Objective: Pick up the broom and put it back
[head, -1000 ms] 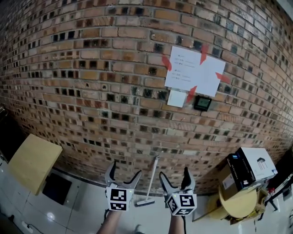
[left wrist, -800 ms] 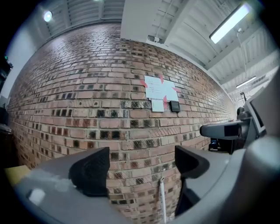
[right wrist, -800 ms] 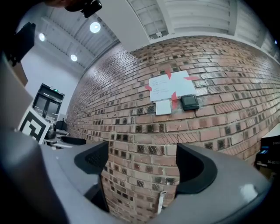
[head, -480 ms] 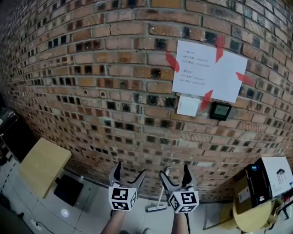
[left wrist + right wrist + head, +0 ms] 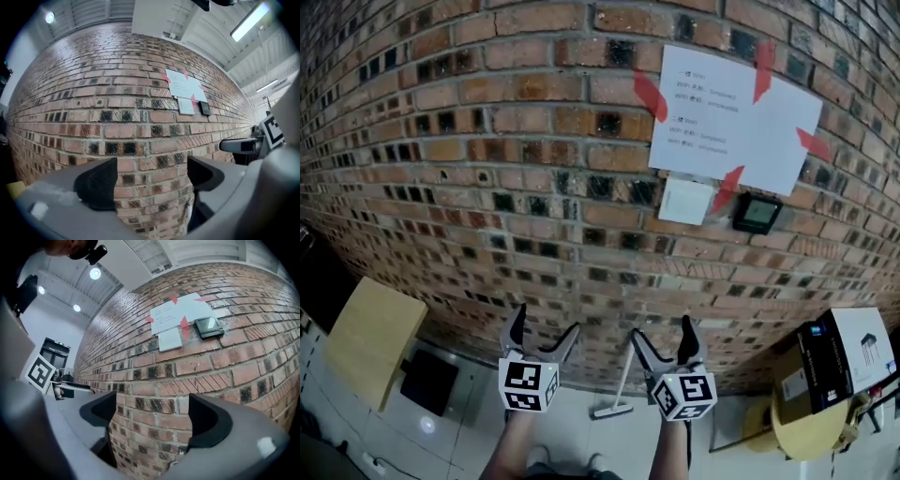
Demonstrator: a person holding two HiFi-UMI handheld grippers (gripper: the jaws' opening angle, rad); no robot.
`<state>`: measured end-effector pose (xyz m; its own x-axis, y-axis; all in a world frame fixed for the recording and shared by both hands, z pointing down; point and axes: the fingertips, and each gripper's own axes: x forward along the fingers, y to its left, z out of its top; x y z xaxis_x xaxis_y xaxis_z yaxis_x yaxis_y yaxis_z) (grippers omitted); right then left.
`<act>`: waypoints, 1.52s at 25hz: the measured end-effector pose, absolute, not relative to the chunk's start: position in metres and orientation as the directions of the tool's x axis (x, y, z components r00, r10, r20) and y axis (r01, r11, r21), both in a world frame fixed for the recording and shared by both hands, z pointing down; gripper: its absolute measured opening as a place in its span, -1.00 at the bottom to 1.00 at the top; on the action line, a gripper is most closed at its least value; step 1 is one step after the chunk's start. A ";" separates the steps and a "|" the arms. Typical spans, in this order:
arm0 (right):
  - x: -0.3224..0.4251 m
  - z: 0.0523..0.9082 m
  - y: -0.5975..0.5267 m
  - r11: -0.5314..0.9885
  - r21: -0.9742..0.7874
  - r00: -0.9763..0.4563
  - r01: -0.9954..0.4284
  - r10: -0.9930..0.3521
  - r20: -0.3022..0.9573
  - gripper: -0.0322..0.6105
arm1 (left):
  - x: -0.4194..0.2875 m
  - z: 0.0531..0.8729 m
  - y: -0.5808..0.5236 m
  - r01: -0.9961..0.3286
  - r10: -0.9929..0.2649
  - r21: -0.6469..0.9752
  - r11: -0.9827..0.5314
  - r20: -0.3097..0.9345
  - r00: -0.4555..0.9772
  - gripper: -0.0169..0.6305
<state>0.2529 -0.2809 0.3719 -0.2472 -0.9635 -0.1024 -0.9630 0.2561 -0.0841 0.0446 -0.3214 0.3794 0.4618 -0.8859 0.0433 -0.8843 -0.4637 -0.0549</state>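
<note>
A: From the head view, you are on the approach step. The broom (image 5: 618, 386) leans against the brick wall (image 5: 487, 141) with its head on the floor (image 5: 469, 412). It shows between your left hand-held gripper (image 5: 544, 323) and right hand-held gripper (image 5: 662, 330), and neither touches it.

B: In the left gripper view, your left hand-held gripper (image 5: 150, 176) has its jaws apart, with only brick between them.

A: The right gripper view shows the same. Your right hand-held gripper (image 5: 152, 416) is spread and empty.

B: Next, I judge you should lower one gripper to the handle, straddle it and close.

A: Against a second ago, the wall and its taped paper sheets (image 5: 731, 117) loom larger because you have stepped nearer. The broom has not moved.
</note>
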 end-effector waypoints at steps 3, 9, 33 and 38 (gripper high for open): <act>0.256 0.370 -0.283 0.222 -0.099 -0.213 -0.970 -0.972 -0.095 0.59 | 0.040 0.381 -0.331 -0.858 -0.859 -0.043 -0.511 0.068 0.508 0.51; 0.225 0.377 -0.299 0.231 -0.037 -0.228 -0.972 -0.971 -0.071 0.59 | 0.023 0.394 -0.351 -0.850 -0.849 -0.025 -0.526 0.061 0.524 0.51; 0.190 0.383 -0.323 0.206 -0.036 -0.203 -0.978 -0.977 -0.059 0.59 | -0.006 0.409 -0.383 -0.831 -0.829 -0.009 -0.556 0.065 0.555 0.51; 0.187 0.388 -0.321 0.207 -0.044 -0.205 -0.977 -0.977 -0.052 0.59 | -0.011 0.414 -0.380 -0.833 -0.831 -0.004 -0.553 0.075 0.551 0.51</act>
<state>0.1867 -0.3206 0.3881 -0.2048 -0.9774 -0.0523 -0.9773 0.2071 -0.0440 -0.0108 -0.3796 0.4140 0.5514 -0.8309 0.0747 -0.8331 -0.5532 -0.0038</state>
